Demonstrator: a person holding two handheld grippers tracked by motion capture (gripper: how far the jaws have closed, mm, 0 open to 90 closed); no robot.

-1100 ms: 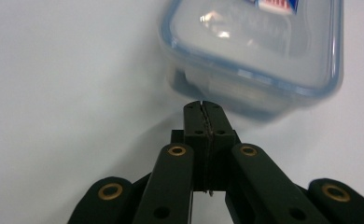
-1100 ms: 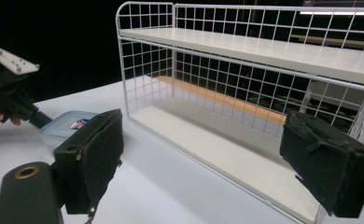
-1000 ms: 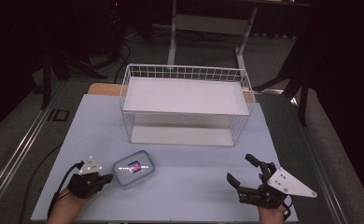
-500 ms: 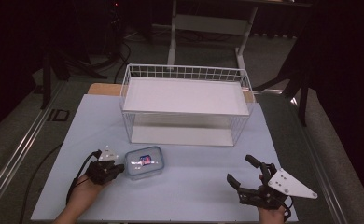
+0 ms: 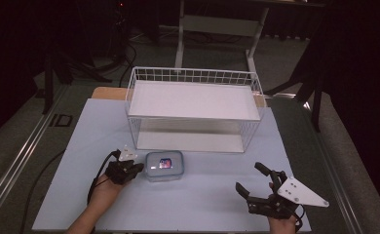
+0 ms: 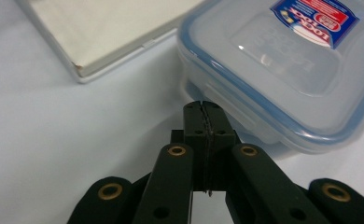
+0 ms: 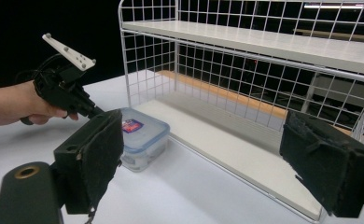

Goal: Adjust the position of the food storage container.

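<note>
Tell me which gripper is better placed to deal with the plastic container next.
Left. The left gripper sits right at the plastic container, jaws shut at its side, while the right gripper rests open, well off to the side.

Bare pale-blue tabletop (image 5: 202, 204) lies open across the lower middle of the high view. The white two-tier wire rack (image 5: 194, 109) blocks the centre; the small clear blue-rimmed lidded plastic box (image 5: 164, 165) sits just below-left of it.
</note>
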